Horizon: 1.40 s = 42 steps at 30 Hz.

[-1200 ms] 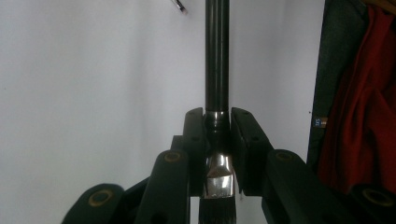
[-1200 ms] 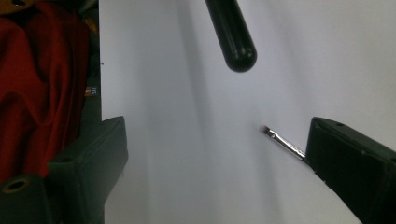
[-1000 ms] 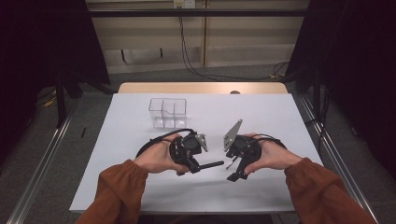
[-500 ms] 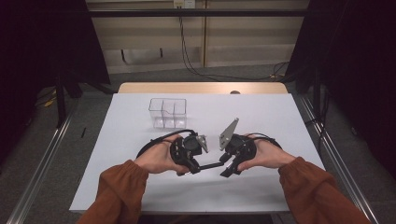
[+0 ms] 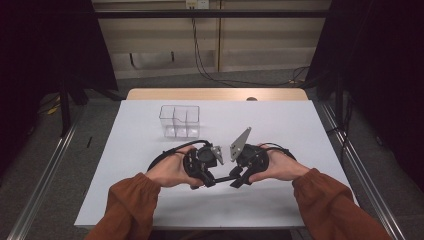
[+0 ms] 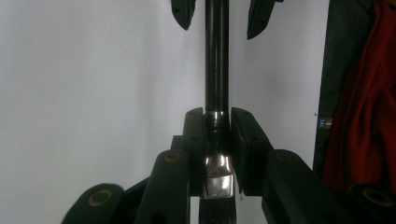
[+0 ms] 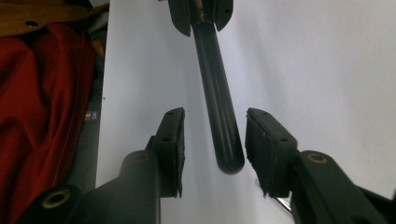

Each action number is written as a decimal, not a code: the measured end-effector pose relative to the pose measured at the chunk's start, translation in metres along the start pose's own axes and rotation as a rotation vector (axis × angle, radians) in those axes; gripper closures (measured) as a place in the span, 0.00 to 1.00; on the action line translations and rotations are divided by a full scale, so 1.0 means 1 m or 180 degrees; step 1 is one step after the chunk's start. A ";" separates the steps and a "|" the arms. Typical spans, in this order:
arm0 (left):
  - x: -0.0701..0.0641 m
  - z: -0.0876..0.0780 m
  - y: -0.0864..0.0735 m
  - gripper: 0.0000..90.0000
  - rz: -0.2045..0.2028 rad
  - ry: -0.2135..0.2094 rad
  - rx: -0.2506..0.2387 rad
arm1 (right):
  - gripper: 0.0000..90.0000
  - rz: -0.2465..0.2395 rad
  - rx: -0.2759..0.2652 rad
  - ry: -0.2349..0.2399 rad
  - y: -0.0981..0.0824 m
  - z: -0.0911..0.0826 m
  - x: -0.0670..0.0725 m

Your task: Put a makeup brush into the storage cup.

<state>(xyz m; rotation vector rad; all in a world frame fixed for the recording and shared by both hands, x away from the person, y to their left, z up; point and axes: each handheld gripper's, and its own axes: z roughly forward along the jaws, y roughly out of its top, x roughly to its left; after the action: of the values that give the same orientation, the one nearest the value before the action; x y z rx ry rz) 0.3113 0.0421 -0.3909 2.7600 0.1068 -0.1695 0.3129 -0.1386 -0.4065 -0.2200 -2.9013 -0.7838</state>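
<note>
Between both grippers, just above the white desk [image 5: 150, 200], hangs one paintbrush [image 6: 217, 56]: light, stiff, glossy black handle, prob. slippery. Left gripper [image 6: 217, 140] fingers pinch it at the metal ferrule [image 6: 218, 175]. Right gripper [image 7: 215, 149] fingers have been closing, w/ the handle end between, not yet touching; grip there, away from the bristles. One clear divided box [image 5: 180, 121] farther back.

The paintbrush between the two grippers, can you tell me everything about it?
The paintbrush has a long, glossy black round handle, a shiny metal ferrule and dark bristles. It lies level just above the white table. The left gripper clamps it by the ferrule. Its rounded handle end sits between the right gripper jaws, which have just been closing without touching it.
</note>
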 end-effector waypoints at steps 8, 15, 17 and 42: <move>0.000 0.000 -0.001 0.85 -0.0026 0.0009 -0.0036 | 0.79 -0.0061 -0.0049 0.0030 0.005 0.003 -0.001; 0.000 0.001 -0.003 0.85 -0.0028 0.0017 -0.0095 | 0.88 -0.0077 -0.0047 0.0092 0.003 0.003 -0.001; 0.001 0.000 -0.003 0.85 -0.0020 0.0032 -0.0101 | 0.88 -0.0088 -0.0054 0.0103 0.003 0.004 -0.002; 0.006 0.005 -0.017 0.41 -0.0305 0.0221 -0.0624 | 0.89 -0.0014 -0.0169 0.0076 -0.006 -0.001 -0.004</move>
<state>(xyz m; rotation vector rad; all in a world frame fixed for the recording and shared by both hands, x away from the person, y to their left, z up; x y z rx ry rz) 0.3153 0.0568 -0.4021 2.5667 0.2603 -0.0833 0.3156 -0.1451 -0.4092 -0.2084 -2.8621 -0.8591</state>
